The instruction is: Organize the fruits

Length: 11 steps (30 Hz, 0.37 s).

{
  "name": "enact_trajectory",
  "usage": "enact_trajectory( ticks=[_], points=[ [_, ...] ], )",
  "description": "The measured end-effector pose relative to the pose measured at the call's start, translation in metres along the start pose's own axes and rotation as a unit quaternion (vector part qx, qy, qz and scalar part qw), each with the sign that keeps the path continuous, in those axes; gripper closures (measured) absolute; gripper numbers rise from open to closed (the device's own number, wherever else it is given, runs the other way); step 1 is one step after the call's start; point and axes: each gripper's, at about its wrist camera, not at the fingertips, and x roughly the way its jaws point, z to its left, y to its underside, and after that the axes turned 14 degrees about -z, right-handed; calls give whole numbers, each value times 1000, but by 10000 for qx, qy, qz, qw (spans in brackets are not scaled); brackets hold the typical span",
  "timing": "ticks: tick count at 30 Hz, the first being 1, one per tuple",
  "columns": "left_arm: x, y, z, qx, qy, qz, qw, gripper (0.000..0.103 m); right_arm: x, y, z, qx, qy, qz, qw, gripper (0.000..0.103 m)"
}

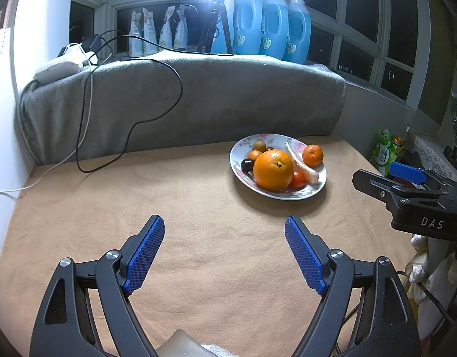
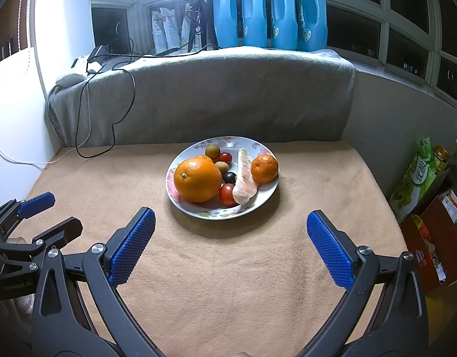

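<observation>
A floral plate [image 2: 258, 205] [image 1: 243, 145] on the tan cloth holds a large orange [image 2: 197, 179] [image 1: 273, 170], a mandarin [image 2: 264, 168] [image 1: 312, 155], a peeled citrus segment [image 2: 244, 180] [image 1: 301, 163], red tomatoes [image 2: 227, 195], a dark grape [image 2: 229, 177] and small brown fruits [image 2: 212, 151]. My right gripper [image 2: 230, 221] hovers open just in front of the plate, nothing between its fingers. My left gripper [image 1: 224, 224] is open over bare cloth, left of and nearer than the plate. Each gripper shows at the edge of the other's view.
A grey blanket-covered ledge [image 2: 213, 95] rises behind the cloth, with cables [image 1: 157, 119] draped down its left side. Blue detergent bottles [image 2: 270, 12] and a tripod stand on it. Cartons and a can [image 2: 421, 172] crowd the right edge.
</observation>
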Motion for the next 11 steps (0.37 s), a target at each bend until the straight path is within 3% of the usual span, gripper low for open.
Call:
enact_trajectory(
  ticks=[11],
  points=[
    [0, 4, 0, 23, 24, -48, 10000, 20, 5, 2, 1, -8, -16, 36, 10000, 0]
  ],
)
